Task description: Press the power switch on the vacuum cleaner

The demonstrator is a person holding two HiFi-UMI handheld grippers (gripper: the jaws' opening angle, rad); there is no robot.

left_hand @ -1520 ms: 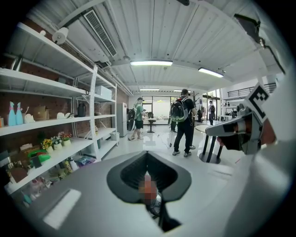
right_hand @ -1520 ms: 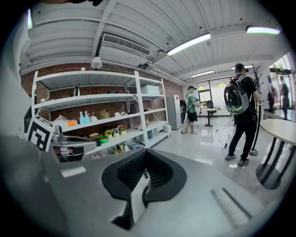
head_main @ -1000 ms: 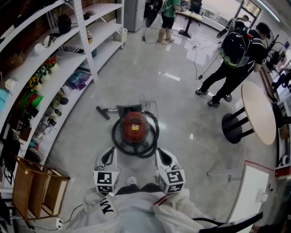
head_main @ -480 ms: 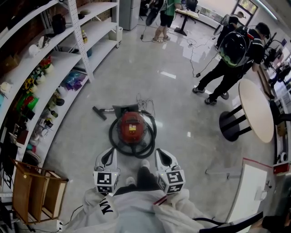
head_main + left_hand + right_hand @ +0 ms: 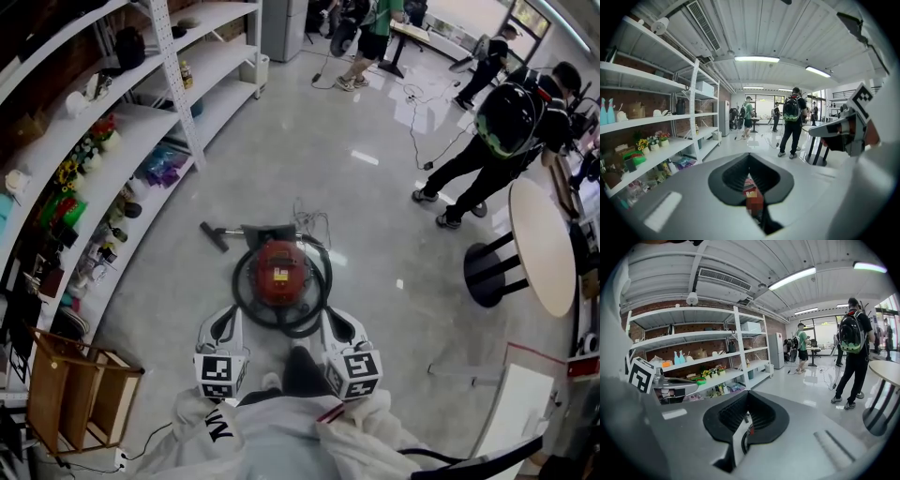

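Head view high, looking steeply down; gripper views low, facing forward, level; all share vacuum cleaner (image 5: 281,272), shelving (image 5: 145,120)

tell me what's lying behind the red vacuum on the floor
Behind the vacuum cleaner lie a dark floor nozzle on its wand and a loose thin cord. The black hose coiled around it covers its base.

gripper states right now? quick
Left gripper: shut, holding nothing.
Right gripper: shut, holding nothing.
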